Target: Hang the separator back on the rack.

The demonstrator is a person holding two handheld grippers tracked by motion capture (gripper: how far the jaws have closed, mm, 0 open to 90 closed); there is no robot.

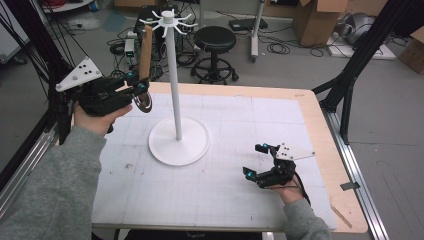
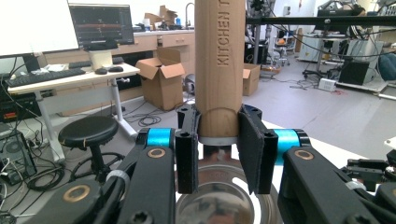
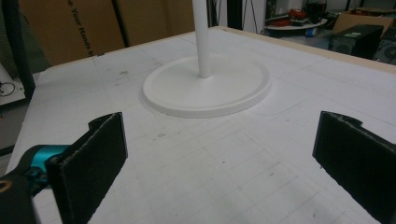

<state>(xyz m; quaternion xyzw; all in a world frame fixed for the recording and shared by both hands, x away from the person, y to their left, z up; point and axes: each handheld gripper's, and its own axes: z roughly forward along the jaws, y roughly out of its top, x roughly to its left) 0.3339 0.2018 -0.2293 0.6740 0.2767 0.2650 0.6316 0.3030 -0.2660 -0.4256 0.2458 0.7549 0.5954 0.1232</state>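
The left gripper (image 2: 218,140) clamps a wooden-handled pizza cutter (image 1: 145,52) at the handle's base — steel wheel below, handle upright. The right gripper (image 1: 256,161) rests wide open on the white gridded table mat (image 1: 225,125).

White stand (image 1: 179,140) sits on gridded table (image 1: 225,190).

The utensil (image 1: 144,65) has a pale wooden handle (image 2: 219,65) stamped "KITCHEN" and a round, shiny metal head (image 2: 224,203). It stands nearly upright, handle up and head down, raised above the table's left rear area. It sits left of the white stand (image 1: 178,135), its handle top near the hooks (image 1: 168,21).
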